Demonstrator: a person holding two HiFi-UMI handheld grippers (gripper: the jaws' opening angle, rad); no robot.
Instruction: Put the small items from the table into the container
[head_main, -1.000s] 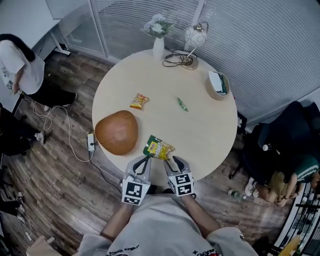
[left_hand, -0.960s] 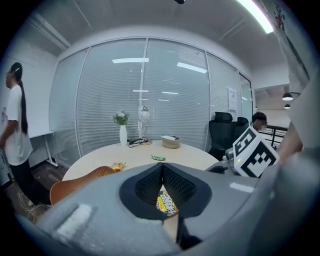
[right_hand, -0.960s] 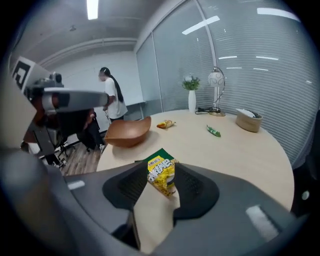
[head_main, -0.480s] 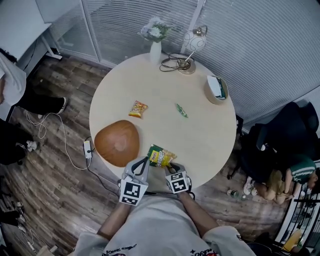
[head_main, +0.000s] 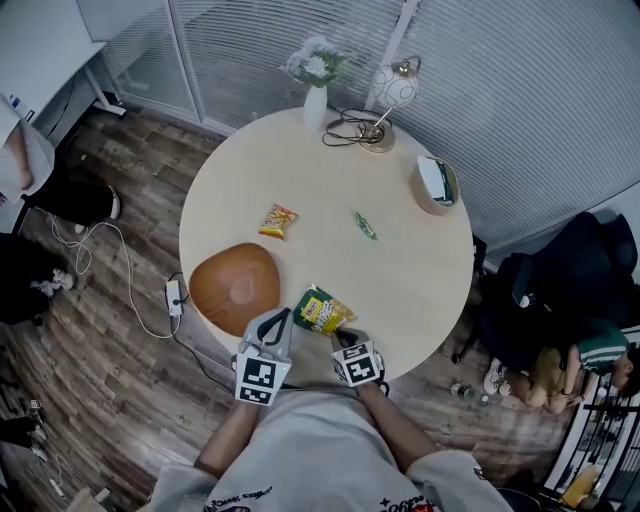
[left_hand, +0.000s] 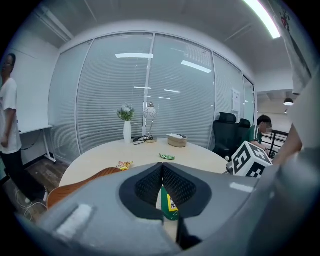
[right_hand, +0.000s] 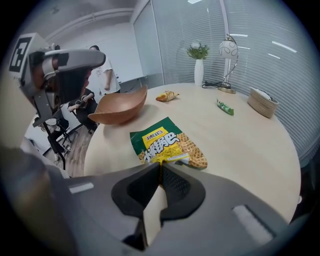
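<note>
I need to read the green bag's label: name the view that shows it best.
Right gripper view: the bag lies close, face up, print clear. The head view shows it small; the left gripper view only a green sliver.

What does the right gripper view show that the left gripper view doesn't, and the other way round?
Only the right gripper view: the printed face of the green snack bag, its near edge between the closing jaws of the right gripper. Only the left gripper view: a seated person and that gripper's marker cube. Both: the wooden bowl, orange snack packet, small green packet, flower vase, lamp and basket.
</note>
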